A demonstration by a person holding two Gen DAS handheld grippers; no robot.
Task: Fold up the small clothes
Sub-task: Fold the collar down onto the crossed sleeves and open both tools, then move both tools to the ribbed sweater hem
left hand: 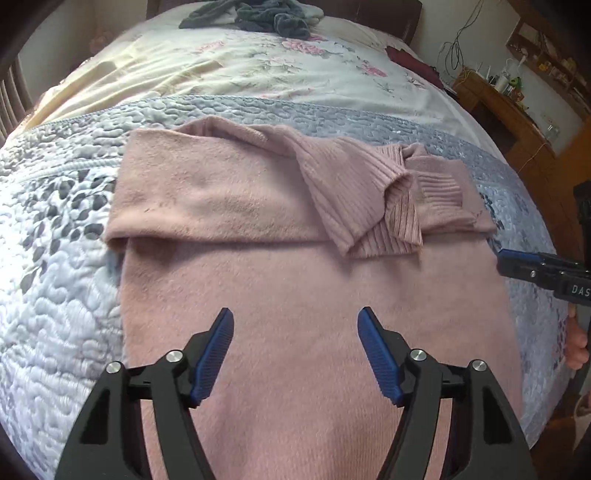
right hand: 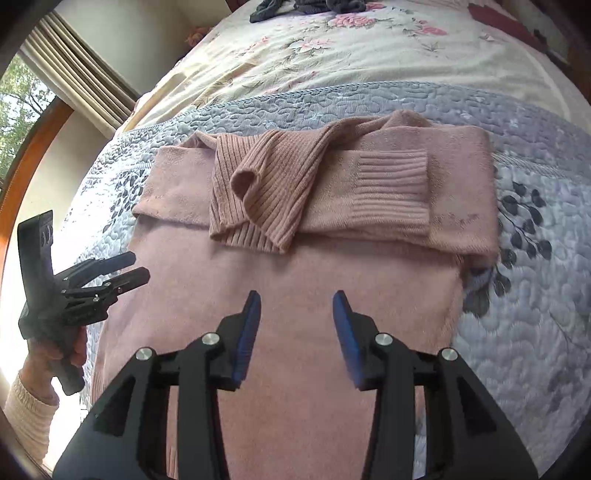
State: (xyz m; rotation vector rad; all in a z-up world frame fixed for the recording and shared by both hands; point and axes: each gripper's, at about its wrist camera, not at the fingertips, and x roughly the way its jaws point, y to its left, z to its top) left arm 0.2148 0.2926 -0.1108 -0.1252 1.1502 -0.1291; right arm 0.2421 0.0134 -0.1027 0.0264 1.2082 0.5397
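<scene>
A pink sweater (left hand: 303, 295) lies flat on a grey-blue quilted bedspread (left hand: 62, 314), its upper part folded down over the body in a thick band. 2 ribbed cuffs (right hand: 391, 188) rest on that band, one sleeve crossing toward the other, its open end curled. The knit is soft and fuzzy on the body, corded at the cuffs.

Beyond the quilt, a cream floral sheet (left hand: 258, 70) carries a heap of dark grey clothes (left hand: 258, 14) near the headboard and a maroon cloth (left hand: 410, 59) at the right edge. A wooden desk (left hand: 506, 110) cluttered with small items stands beside the bed; a curtained window (right hand: 74, 74) is on the other side.

The left gripper (left hand: 295, 325) hovers over the sweater's lower half, jaws spread, holding nothing. The right gripper (right hand: 297, 302) hangs likewise over the sweater, its blue ribbed pads (right hand: 247, 332) apart and empty. Nothing lies between either gripper and the cloth
</scene>
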